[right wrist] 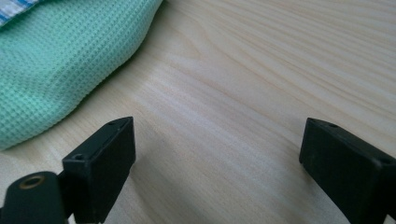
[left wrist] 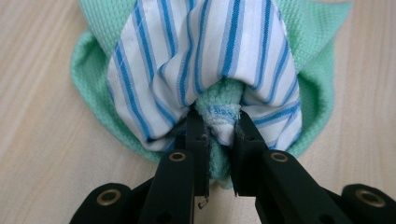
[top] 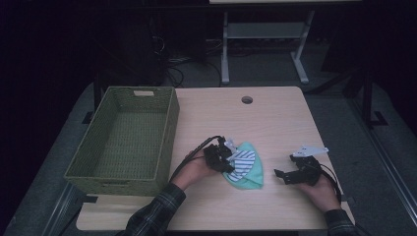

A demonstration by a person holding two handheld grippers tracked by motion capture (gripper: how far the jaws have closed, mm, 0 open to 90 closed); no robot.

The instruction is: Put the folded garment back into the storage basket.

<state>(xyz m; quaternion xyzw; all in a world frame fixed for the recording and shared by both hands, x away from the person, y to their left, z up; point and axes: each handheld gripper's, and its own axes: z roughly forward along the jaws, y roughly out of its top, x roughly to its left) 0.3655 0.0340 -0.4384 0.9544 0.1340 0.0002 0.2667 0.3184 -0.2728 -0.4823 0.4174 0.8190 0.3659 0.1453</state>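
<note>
Left gripper [left wrist: 218,122] clamped on bunched fold of green cloth [left wrist: 91,60] w/ edge of striped cloth [left wrist: 196,51] caught in same pinch; jaws nearly together, only fabric btwn them. Seen in high view at cloth bundle's left edge [top: 222,156], held by left hand [top: 196,169], plaid sleeve [top: 155,214] behind, cable looping back over wrist.

Right gripper [right wrist: 217,158] spread wide, nothing btwn jaws, bare wood under them. Held low over table by right hand [top: 319,189], jaws aimed left toward bundle but well apart from it; in right gripper view, green waffle-weave edge [right wrist: 56,70] at upper left, not touching either jaw.

Bundle lying flat on table [top: 275,123], near front-middle, btwn the two grippers, closer to left one. Rough oval heap; long axis running from far-left to near-right in high view. Striped cloth [top: 243,161] on top, green cloth [top: 251,174] under and wrapping round it. In left gripper view, stripes fanning away from pinch point, fabric gathered toward jaws.

Woven green basket [top: 167,128] at table's left, just beside left forearm, apart from bundle. Round hole [top: 247,100] in tabletop at far edge.
</note>
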